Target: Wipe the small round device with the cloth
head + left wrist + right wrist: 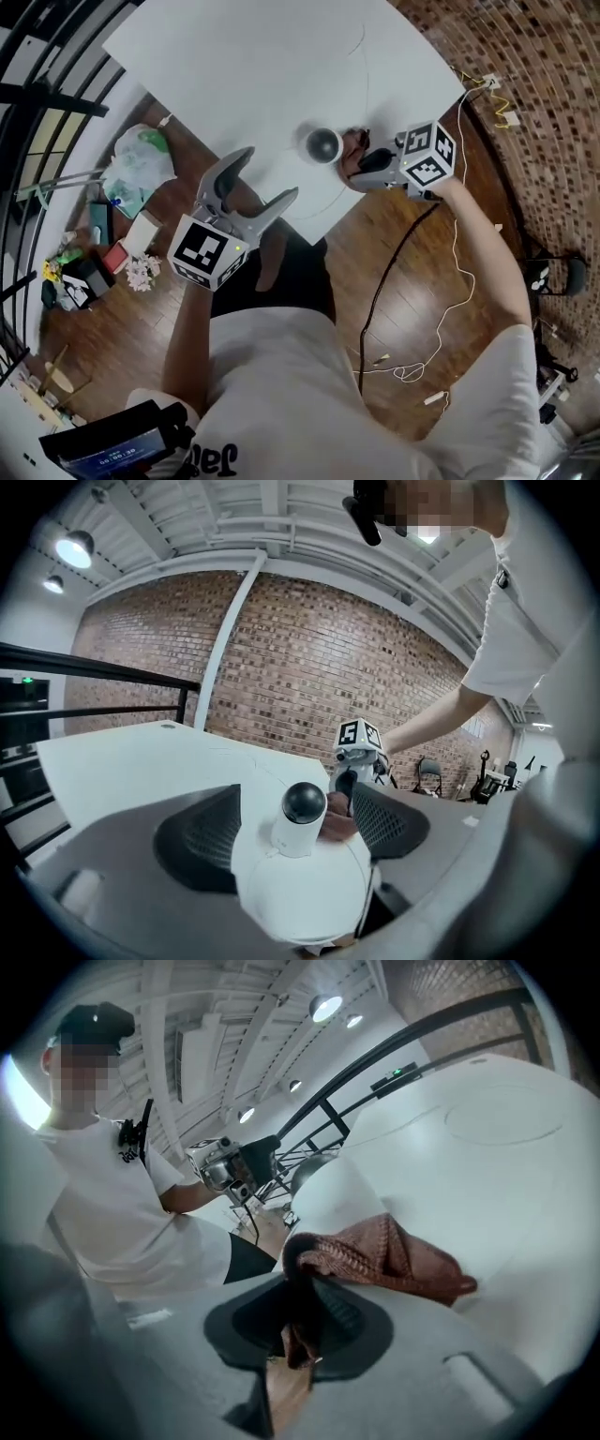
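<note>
Step in hand: bringing the cloth to the device. Your right gripper [364, 161] is clenched on the reddish-brown cloth [380, 1258]. The cloth lies just beside the small round device [323, 145], which stands near the front edge of the white table [262, 56]; contact cannot be confirmed. Your left gripper [268, 176] is released, jaws apart, with the device ahead of them, ungripped. The next move likely calls for steadying the base with the left jaws, then rubbing the cloth over the dark dome.
</note>
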### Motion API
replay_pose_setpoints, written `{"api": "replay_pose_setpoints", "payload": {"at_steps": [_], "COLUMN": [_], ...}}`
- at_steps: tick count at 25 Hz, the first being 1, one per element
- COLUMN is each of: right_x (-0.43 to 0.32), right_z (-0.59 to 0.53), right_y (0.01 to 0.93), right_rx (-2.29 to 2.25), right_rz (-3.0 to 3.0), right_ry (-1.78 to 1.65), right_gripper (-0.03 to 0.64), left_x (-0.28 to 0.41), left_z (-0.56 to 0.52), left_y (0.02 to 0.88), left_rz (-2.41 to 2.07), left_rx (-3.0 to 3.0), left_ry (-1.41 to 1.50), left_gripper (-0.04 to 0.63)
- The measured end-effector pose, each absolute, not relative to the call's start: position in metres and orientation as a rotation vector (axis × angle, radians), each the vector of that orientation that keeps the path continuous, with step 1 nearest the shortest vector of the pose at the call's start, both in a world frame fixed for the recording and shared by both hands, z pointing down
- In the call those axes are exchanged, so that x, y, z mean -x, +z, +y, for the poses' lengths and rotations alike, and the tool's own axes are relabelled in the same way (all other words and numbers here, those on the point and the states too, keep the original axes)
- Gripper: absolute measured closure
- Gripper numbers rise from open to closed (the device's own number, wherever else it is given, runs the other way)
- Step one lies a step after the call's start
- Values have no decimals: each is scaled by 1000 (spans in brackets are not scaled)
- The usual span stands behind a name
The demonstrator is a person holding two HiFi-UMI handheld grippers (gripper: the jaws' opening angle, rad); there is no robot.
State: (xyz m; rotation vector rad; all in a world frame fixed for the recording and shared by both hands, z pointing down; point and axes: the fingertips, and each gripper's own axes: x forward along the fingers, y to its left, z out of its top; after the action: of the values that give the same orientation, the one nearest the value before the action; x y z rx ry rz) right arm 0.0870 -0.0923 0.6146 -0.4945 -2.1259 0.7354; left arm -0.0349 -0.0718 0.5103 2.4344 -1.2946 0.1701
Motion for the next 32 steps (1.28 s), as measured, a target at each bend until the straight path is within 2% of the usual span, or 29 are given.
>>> {"api": "replay_pose_setpoints", "payload": {"at_steps": [6,11,19,32], "right_x": [-76,-57,-15,-26], "right_z": [-18,17,-93,-211], "right_y": [611,562,524,544], "right_rx": [651,846,563,334], "right_rz": [-2043,-2024,-2112,-2119], "right_ry": [767,552,269,332], "right_gripper": [571,571,571,572], "left_x": [45,61,82,83], "left_z": [-68,-65,-63,-85], "left_y": [506,495,483,485], "left_rz": [-1292,-1331,-1422,-1463], "left_rx": [-2451,-2459,-2420,-2381], "left_ry": [179,187,150,152], "left_gripper": [202,202,202,202]}}
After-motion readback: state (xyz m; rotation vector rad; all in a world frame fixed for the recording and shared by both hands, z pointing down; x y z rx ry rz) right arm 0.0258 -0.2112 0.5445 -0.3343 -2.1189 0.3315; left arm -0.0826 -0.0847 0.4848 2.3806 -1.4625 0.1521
